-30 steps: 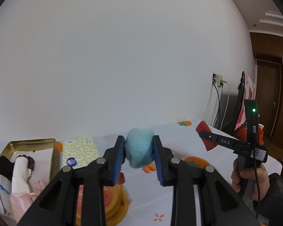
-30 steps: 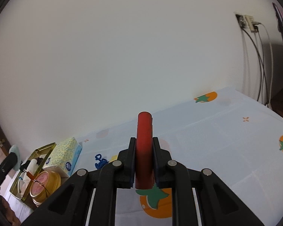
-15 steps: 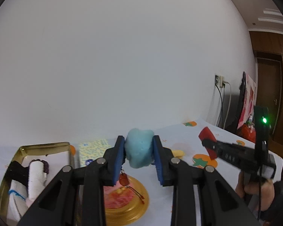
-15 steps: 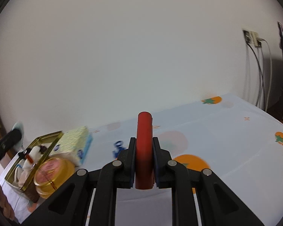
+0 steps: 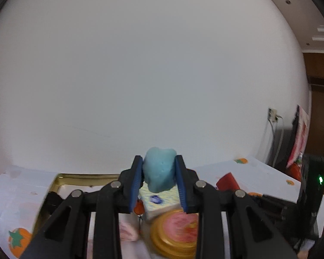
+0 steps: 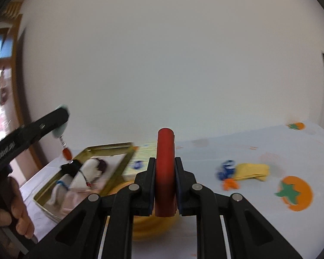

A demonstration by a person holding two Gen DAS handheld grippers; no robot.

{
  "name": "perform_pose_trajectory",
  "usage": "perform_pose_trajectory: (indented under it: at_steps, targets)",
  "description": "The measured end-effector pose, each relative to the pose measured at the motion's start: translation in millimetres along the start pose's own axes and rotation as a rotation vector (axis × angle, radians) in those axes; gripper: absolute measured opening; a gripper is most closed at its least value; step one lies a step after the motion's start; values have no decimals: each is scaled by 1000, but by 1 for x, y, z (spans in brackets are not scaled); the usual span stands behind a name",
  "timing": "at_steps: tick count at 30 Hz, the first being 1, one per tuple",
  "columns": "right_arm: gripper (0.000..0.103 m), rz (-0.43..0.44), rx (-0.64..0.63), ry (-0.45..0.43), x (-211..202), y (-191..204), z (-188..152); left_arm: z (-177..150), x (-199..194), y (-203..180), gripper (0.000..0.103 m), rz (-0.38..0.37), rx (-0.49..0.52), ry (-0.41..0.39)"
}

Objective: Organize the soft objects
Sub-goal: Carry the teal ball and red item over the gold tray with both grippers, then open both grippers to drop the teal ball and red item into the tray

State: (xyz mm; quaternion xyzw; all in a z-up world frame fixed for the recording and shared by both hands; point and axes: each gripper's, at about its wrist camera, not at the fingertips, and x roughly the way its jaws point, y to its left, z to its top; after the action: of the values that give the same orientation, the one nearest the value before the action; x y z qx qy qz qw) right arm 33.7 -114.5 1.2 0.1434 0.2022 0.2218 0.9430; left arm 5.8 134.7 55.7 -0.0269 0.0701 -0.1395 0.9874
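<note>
My left gripper is shut on a light-blue soft toy and holds it in the air above the table, near a gold tin tray. A small orange charm hangs from the toy. My right gripper is shut on a flat red soft piece, held upright above the table. The gold tray holds rolled white, black and pink soft items. The red piece also shows in the left wrist view.
A patterned tissue pack and a round gold tin with a pink lid sit beside the tray. A yellow soft item with blue and orange bits lies on the persimmon-print tablecloth. A white wall stands behind.
Both grippers have swung left toward the gold tray, still holding their items. The tray, tissue pack and round tin now sit closer in both views.
</note>
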Motion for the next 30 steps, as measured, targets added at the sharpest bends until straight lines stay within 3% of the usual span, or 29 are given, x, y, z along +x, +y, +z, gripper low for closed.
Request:
perform_pose_trajectory:
  at_steps: [11, 17, 21, 24, 30]
  targets:
    - [17, 114, -69, 25, 51, 96, 8, 3, -4, 81, 29, 172, -73, 21]
    - [17, 111, -76, 84, 93, 128, 12, -6, 12, 109, 29, 260, -117, 110]
    - [17, 127, -50, 198, 125, 139, 11, -17, 28, 122, 29, 301, -164, 213]
    - [17, 118, -77, 234, 135, 139, 10, -24, 37, 128, 29, 305, -210, 266]
    - [17, 104, -65, 292, 148, 134, 12, -27, 44, 128, 29, 339, -208, 322]
